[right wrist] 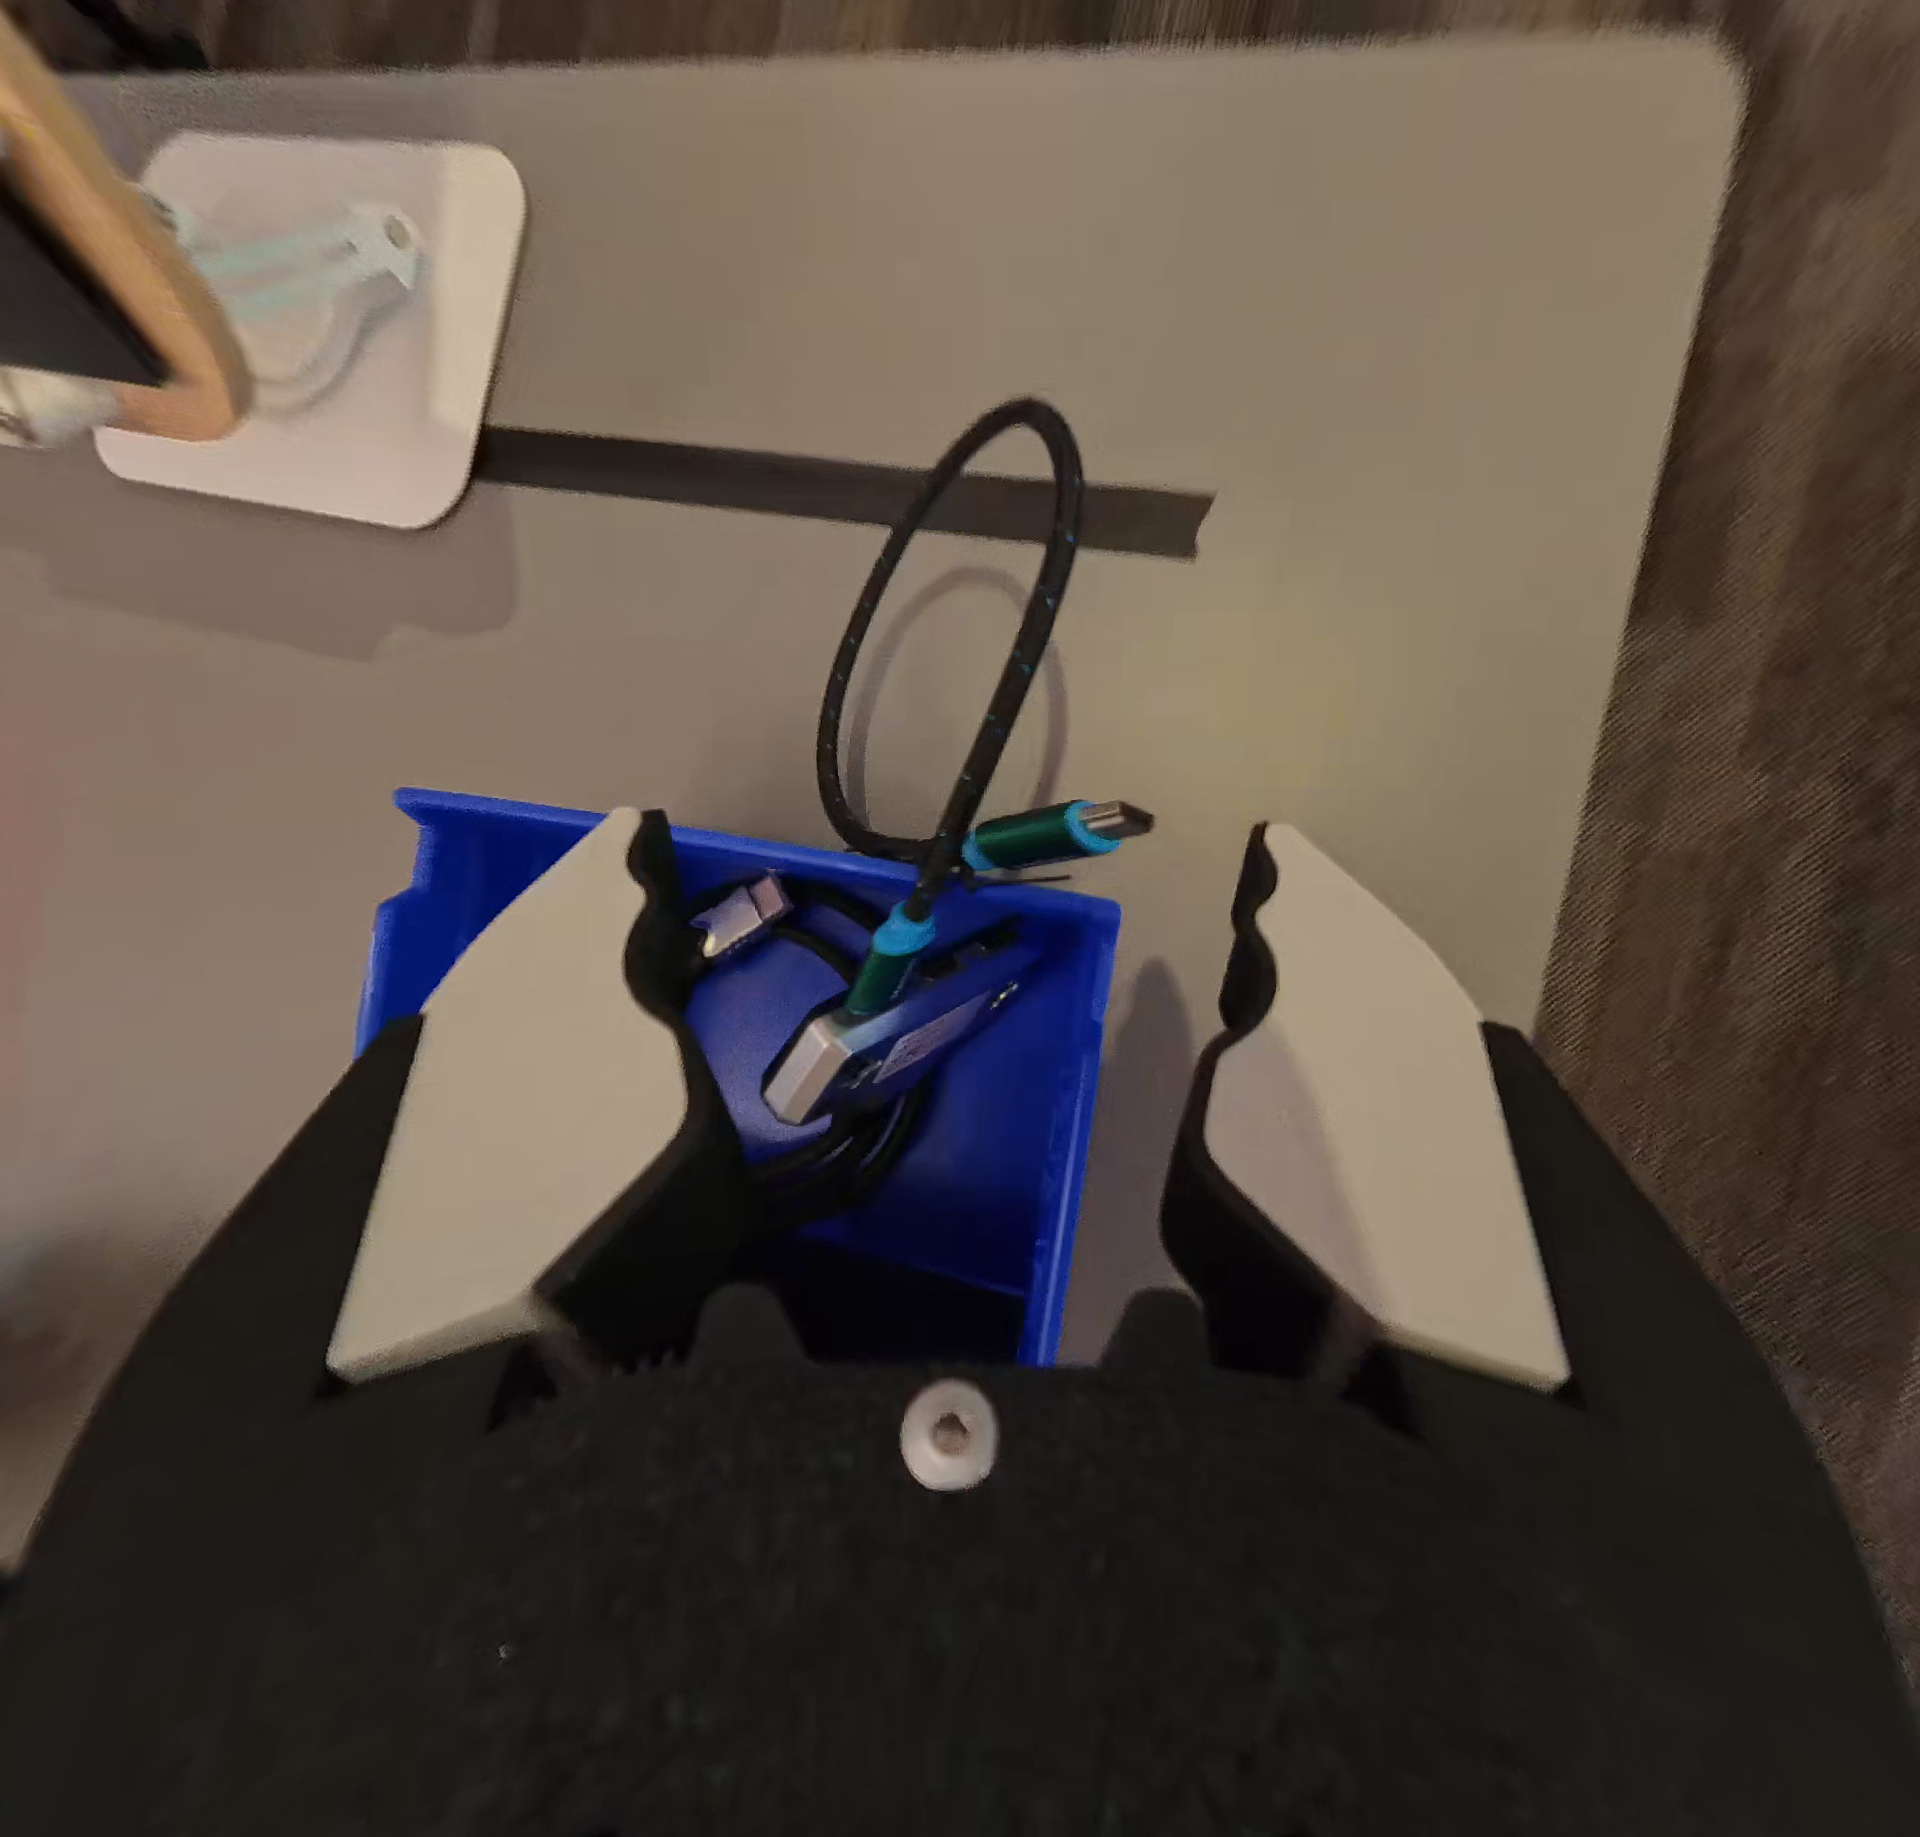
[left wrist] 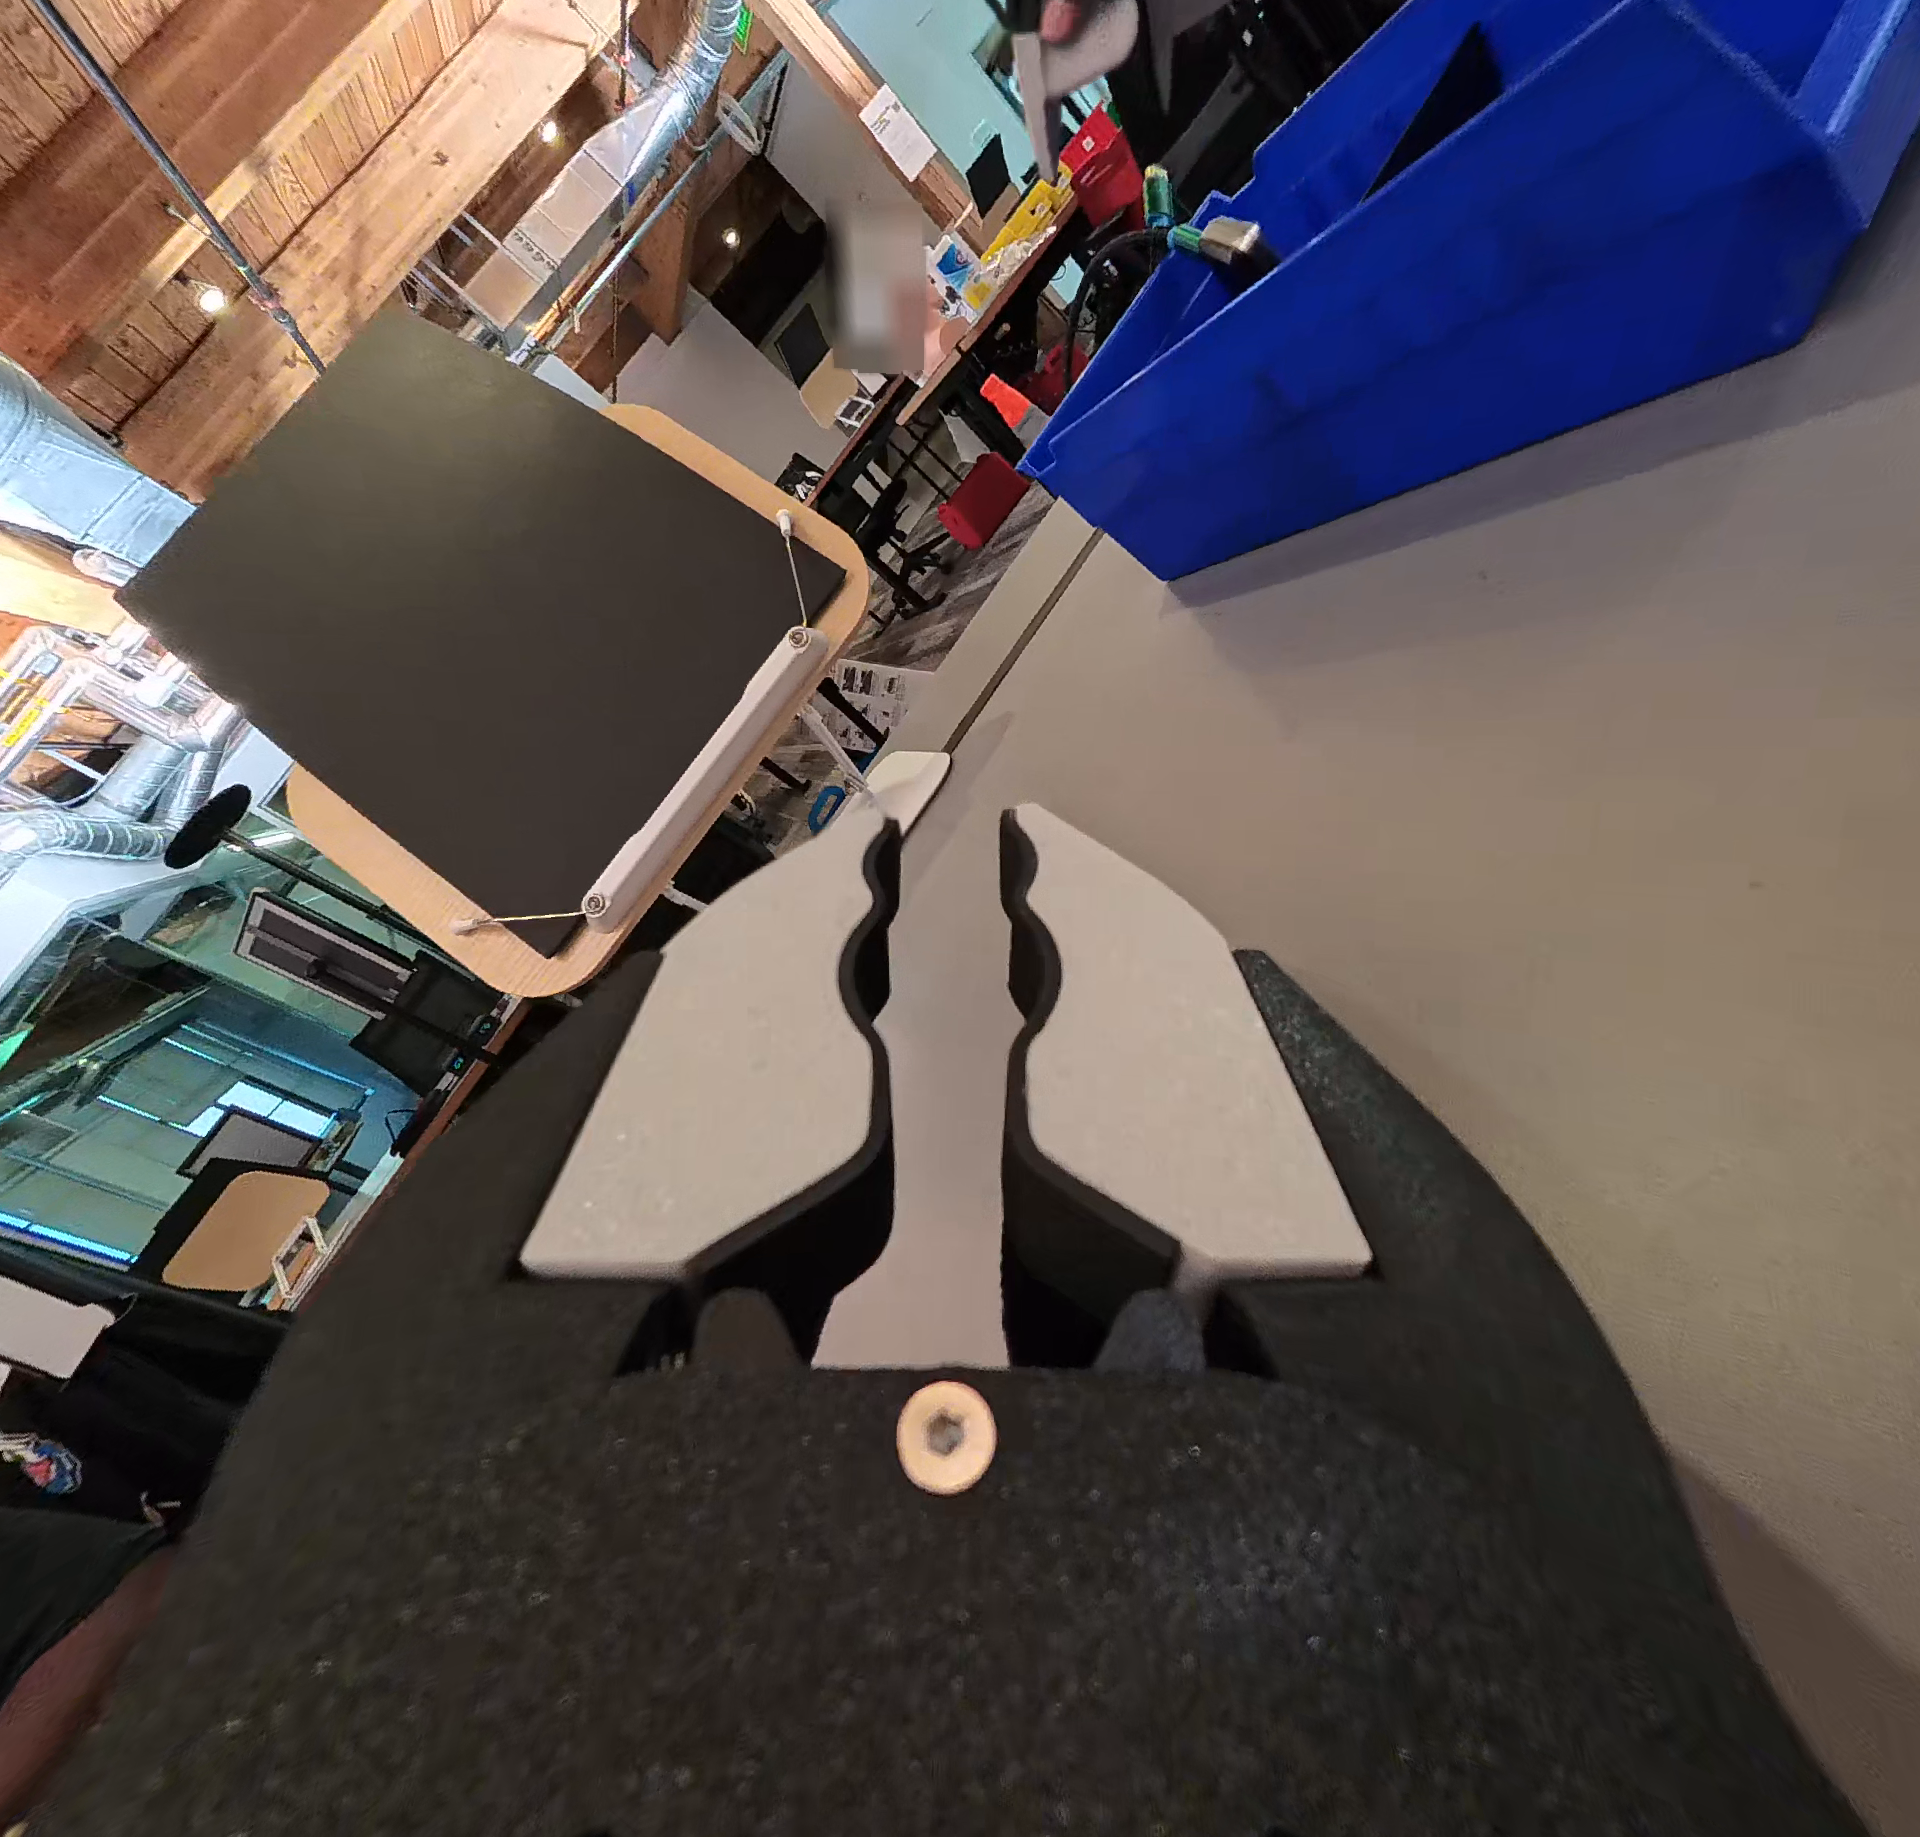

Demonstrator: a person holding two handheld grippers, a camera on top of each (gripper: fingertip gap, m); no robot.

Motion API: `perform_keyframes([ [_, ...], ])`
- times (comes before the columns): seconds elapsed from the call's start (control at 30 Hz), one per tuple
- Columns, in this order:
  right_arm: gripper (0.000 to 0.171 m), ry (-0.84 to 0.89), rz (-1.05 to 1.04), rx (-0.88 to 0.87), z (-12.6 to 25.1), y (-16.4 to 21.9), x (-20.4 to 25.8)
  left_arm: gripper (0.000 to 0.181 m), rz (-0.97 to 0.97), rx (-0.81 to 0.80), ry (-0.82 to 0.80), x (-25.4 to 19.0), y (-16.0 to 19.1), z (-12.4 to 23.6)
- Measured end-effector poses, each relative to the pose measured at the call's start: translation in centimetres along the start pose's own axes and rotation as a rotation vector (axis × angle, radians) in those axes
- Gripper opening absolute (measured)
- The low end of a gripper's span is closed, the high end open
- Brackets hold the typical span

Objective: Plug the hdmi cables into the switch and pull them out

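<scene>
In the right wrist view a small blue bin (right wrist: 1081, 1081) sits on the grey table (right wrist: 1351, 437). Inside lie the silver HDMI switch (right wrist: 883, 1049), black cables and a silver plug (right wrist: 743, 920). A black braided cable (right wrist: 966, 561) loops up out of the bin. One of its green plugs (right wrist: 894, 956) points down at the switch, and the other (right wrist: 1060, 831) hangs free over the far rim. My right gripper (right wrist: 956, 837) is wide open and empty above the bin. My left gripper (left wrist: 945, 831) is empty, with a narrow gap between the fingers, low over bare table.
Blue bins (left wrist: 1455, 333) stand to the right of my left gripper, with a metal plug (left wrist: 1226, 241) poking over one rim. A black panel with a wooden edge (left wrist: 468, 624) stands on a white base (right wrist: 312, 333) at the table's far left. The table's right edge (right wrist: 1662, 540) drops to carpet.
</scene>
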State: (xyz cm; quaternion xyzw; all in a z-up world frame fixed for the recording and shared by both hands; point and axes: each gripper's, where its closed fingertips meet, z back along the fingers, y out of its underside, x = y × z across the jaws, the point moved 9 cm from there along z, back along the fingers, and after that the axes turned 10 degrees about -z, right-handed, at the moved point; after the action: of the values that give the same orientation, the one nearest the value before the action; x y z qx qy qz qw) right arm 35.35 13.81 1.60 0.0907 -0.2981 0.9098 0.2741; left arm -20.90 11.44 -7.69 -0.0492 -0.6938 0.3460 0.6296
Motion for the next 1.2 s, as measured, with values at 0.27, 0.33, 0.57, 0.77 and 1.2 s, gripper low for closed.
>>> perform_keyframes([
  [0.27, 0.024, 0.09, 0.152, 0.085, -2.9, 0.1, -0.3, 0.018, 0.001, 0.023, 0.02, -0.1, 0.1, -0.2],
  [0.33, 0.015, 0.025, 0.285, 0.012, -1.3, 0.4, 0.5, 0.018, -0.002, 0.021, 0.011, -0.2, 0.1, -0.1],
  [0.57, 0.015, 0.033, 0.338, -0.07, 1.3, 2.5, 0.0, 0.018, -0.004, 0.018, 0.023, -0.6, -0.1, -0.2],
  [0.77, 0.076, 0.029, 0.159, 0.069, -1.3, 1.4, -1.0, 0.018, -0.016, 0.021, 0.037, -0.7, -0.2, -0.3],
  [1.2, 0.01, -0.232, 0.5, -0.203, 2.2, 2.1, 0.7, 0.018, -0.012, 0.017, 0.046, -0.6, -0.4, 0.0],
])
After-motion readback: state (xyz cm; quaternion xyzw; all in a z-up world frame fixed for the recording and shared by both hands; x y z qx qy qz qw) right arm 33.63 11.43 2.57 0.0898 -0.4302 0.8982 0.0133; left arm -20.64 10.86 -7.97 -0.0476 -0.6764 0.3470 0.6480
